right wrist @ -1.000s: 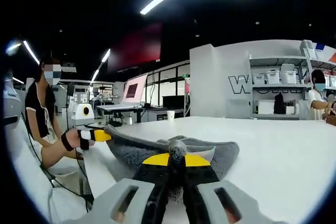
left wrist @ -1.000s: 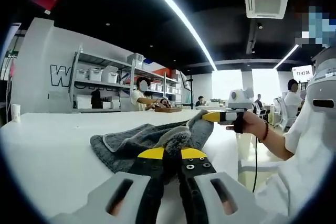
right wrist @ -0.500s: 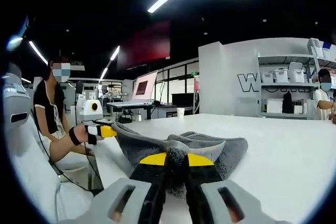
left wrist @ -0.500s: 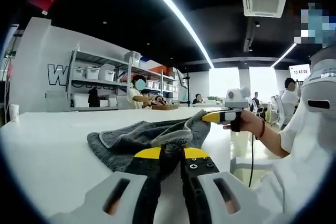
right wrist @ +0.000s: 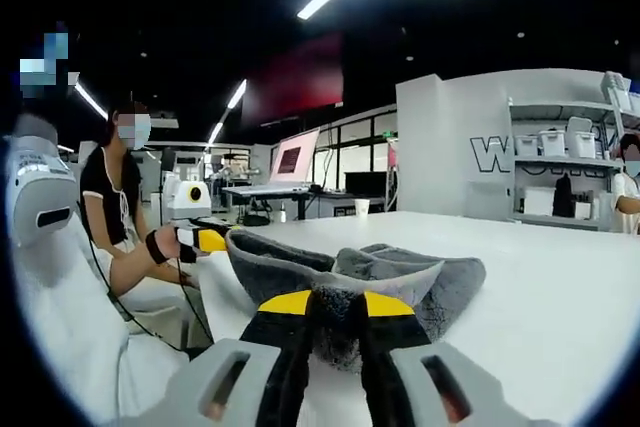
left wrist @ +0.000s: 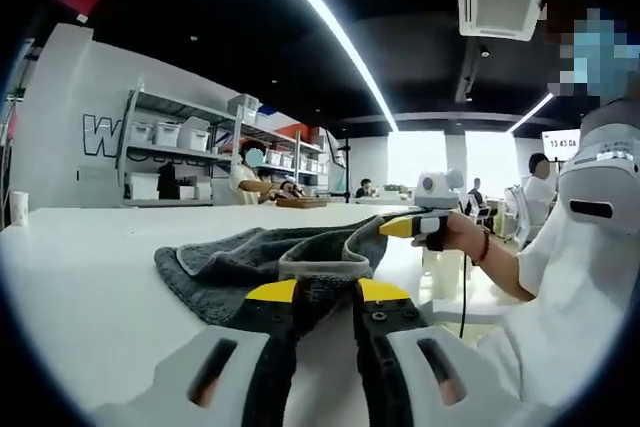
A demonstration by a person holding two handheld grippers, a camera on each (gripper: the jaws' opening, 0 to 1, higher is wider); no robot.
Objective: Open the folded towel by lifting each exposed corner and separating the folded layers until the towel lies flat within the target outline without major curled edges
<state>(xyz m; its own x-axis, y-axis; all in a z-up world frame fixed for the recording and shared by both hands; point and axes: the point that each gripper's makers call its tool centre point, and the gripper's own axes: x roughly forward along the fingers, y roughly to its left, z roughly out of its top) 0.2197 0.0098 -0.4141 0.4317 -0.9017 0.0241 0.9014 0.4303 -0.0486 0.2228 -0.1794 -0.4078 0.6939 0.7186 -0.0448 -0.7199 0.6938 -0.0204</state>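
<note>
Two corners of the grey towel (left wrist: 270, 252) are pinched at once, one by each of our tools. In the left gripper view we see the left gripper (left wrist: 319, 299) with its yellow-tipped black jaws clenched on a fold of plush terry cloth, a flat woven hem band running just above the tips. In the right gripper view the right gripper (right wrist: 338, 309) grips another bunched corner the same way, the pile puffing out between the tips.

The towel sits rumpled on the white bench (left wrist: 80, 277), still layered, its far side resting on the surface and its near edge raised towards us. The bench is smooth and matt, with wide bare room beyond the cloth on the shelving side; its near edge falls away beside the towel, where a white sleeve (right wrist: 60, 317) shows.

Across the cloth, the right gripper also shows in the left gripper view (left wrist: 412, 226), touching the towel's edge. Metal shelving (left wrist: 185, 152) with white bins stands well back
</note>
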